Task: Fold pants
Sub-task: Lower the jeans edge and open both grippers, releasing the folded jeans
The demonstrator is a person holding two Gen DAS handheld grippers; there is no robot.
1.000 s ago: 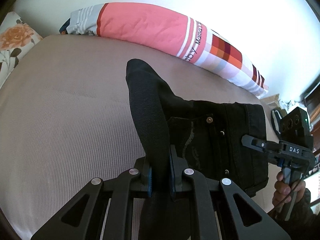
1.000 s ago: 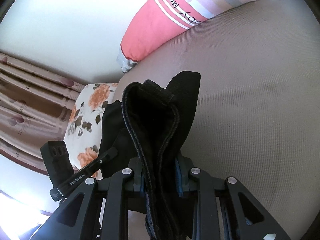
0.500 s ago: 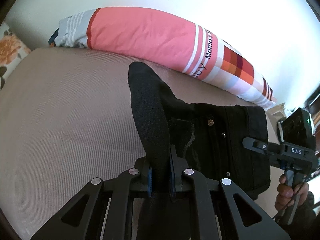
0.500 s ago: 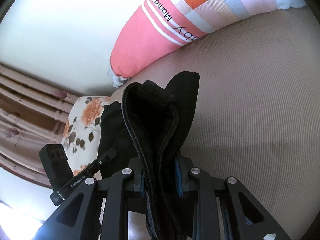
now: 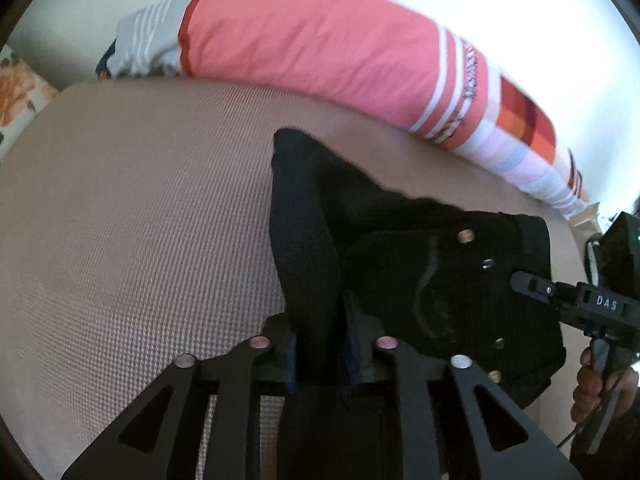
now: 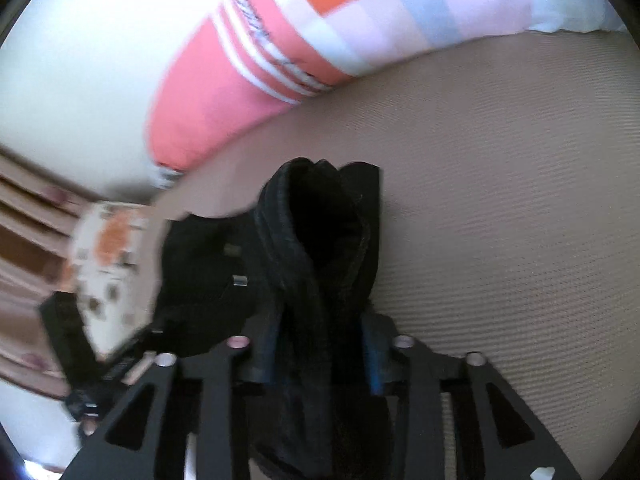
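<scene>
So both grippers have a bite of the fabric right now. Bottom centre of the left wrist view, the left gripper (image 5: 320,354) has its fingers pinched narrow on a strip of the black pants (image 5: 460,280), which sticks up out of the jaws toward mid-frame. Same deal in the right wrist view: the right gripper (image 6: 320,354) is clamped on a much thicker bunch of the pants (image 6: 320,248), looks like a seamed edge doubled over, so several layers.

A bit further out, at right of centre in the left view, the rest of the pants spreads toward the right edge, pocket stitching and rivets showing. The right gripper (image 5: 576,300) is there too, at the far right edge, with the person's hand (image 5: 596,388) on its handle. Whether that part touches the bed I can't tell.

Beyond that it's the tan mattress (image 5: 140,220), then a long pink striped pillow (image 5: 320,44) across the top against the wall.

My read: this is mid-fold, carrying the held edge over. Next move probably needs both grippers travelling together at matching height, laying the edge down flat before letting go, otherwise that thick bunch will slump crooked.
</scene>
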